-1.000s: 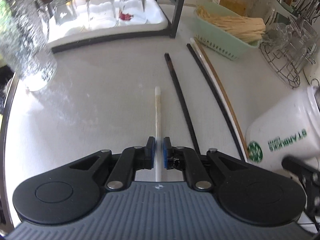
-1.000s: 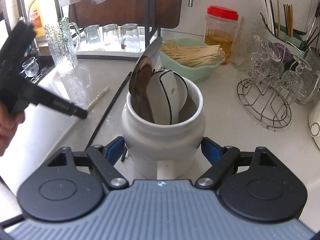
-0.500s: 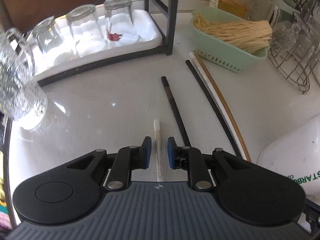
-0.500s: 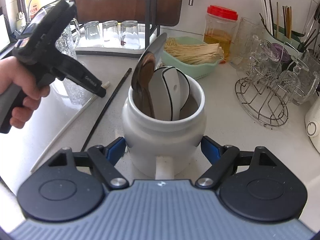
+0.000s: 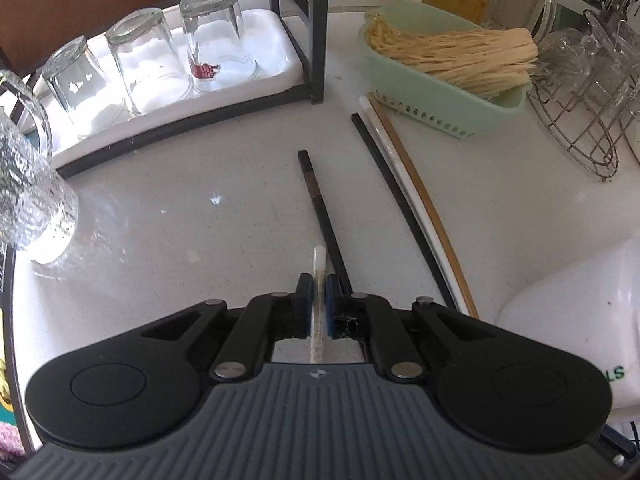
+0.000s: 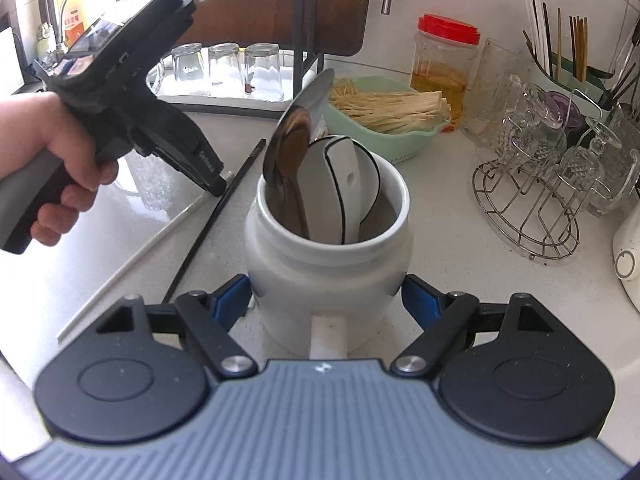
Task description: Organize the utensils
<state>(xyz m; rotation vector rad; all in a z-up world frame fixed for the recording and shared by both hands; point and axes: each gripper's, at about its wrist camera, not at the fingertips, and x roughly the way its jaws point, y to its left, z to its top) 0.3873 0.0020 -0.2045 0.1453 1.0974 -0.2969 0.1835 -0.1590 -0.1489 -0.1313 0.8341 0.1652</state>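
The left gripper clamps its blue pads on the top end of a white chopstick lying on the pale counter; its jaws have just been closing, after standing apart around the same stick half a second earlier with a visible gap on each side. The grip now looks made, so the stick appears ready to be lifted, probably toward the white jar. That jar stands between the blue pads of the right gripper, which press on its two sides and steady it on the counter; spoons already lean inside it. A black chopstick lies just beside the held white one, and three more sticks, black, white and wooden, lie together nearer the green basket.

Whether the stick has left the counter cannot be told. Its lower length is hidden under the gripper body in the left wrist view, and the jar's base is cut off behind the right gripper.
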